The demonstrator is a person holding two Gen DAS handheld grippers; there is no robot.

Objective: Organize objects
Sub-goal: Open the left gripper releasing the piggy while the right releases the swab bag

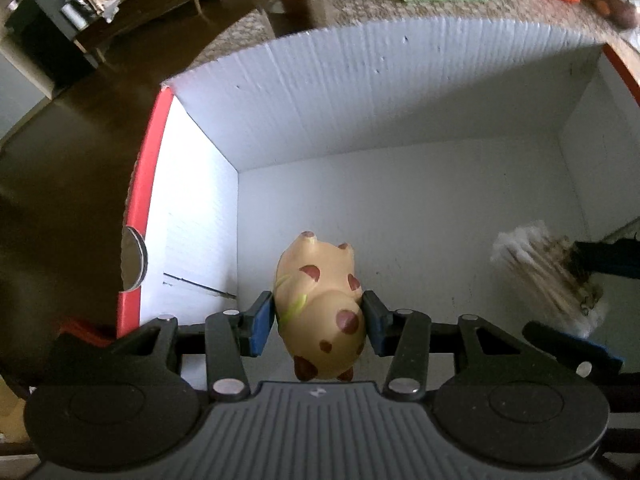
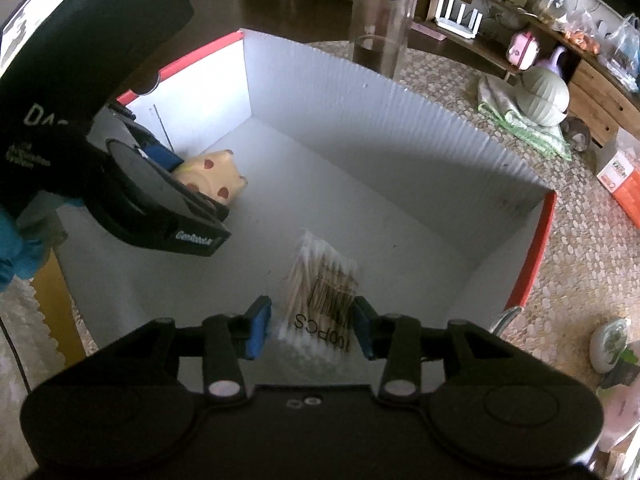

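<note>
Both items are down in the box (image 1: pixel 400 92) now: left gripper (image 1: pixel 319 322) clamps the spotted toy (image 1: pixel 320 300), right gripper (image 2: pixel 312 326) hugs the cotton swab pack (image 2: pixel 316 300), grip unclear; only letting go left.

The toy (image 1: pixel 320 304) is cream-yellow with dark red-brown spots and a thin green line along its side. The box (image 1: pixel 360 92) is white and ribbed inside, red outside. The left gripper (image 1: pixel 319 324) and right gripper (image 2: pixel 312 326) are black with blue pads (image 1: pixel 262 324). The swabs (image 2: pixel 316 292) are tan sticks with white tips (black print on the clear packet). The mat (image 2: pixel 580 248) has a beige pebbled weave. The cloth (image 2: pixel 524 124) is green and white.
</note>
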